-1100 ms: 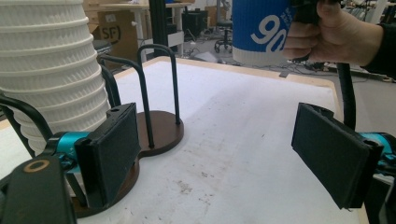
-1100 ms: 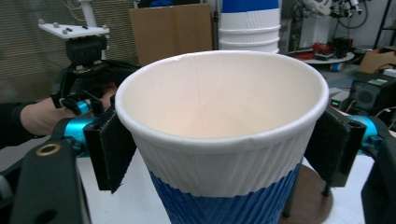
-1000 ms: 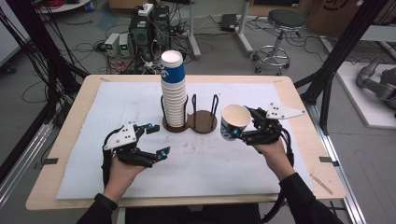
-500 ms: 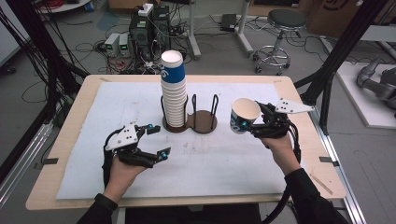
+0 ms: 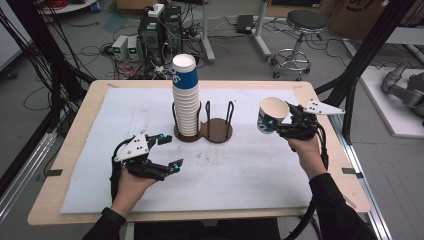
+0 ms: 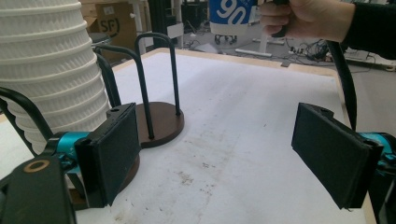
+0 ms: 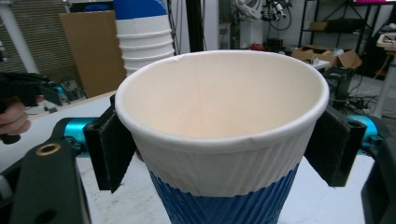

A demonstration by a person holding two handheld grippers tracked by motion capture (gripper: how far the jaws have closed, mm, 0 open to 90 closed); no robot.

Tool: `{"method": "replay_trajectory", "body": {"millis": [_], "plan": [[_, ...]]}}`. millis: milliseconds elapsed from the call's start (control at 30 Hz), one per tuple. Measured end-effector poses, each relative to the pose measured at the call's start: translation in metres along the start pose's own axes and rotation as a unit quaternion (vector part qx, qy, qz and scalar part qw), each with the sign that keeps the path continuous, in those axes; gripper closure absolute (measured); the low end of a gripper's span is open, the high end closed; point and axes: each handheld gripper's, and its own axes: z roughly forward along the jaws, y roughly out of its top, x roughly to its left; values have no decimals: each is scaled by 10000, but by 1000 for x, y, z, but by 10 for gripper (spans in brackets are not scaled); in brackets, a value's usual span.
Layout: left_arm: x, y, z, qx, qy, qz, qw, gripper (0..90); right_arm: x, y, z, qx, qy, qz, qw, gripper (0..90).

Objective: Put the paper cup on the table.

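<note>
A tall stack of white and blue paper cups [image 5: 185,97] stands in the left ring of a dark two-ring cup holder [image 5: 216,128] at the table's middle; its right ring holds nothing. My right gripper [image 5: 274,121] is shut on a single white and blue paper cup [image 5: 271,114], held up in the air right of the holder, mouth tilted up. In the right gripper view the paper cup [image 7: 219,135] sits between both pads. My left gripper [image 5: 167,151] is open low over the mat, front left of the holder, with nothing between its pads [image 6: 332,151].
A white mat [image 5: 150,110] covers most of the wooden table [image 5: 75,125]. Beyond the far edge stand computer boxes [image 5: 160,30], cables and a stool [image 5: 299,30]. Black frame posts [image 5: 360,55] rise at the right.
My right gripper has carried the cup up and to the right, away from the holder, and tipped it more upright. The left gripper has stayed in place, open.
</note>
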Motion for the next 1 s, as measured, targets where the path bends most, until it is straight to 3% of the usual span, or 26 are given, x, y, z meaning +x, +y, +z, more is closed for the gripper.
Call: {"method": "replay_trajectory", "body": {"millis": [333,633,1000], "plan": [[-1,-1,1,19,14,4,10000,154,-20,-8,3,-9,-382,98,9992,204],[-1,-1,2,43,-8,28,10000,154,-27,-14,13,99,-782,29,9969,203],[-2,-2,2,73,-14,42,10000,154,-37,-23,20,247,-1044,163,9941,203]]}}
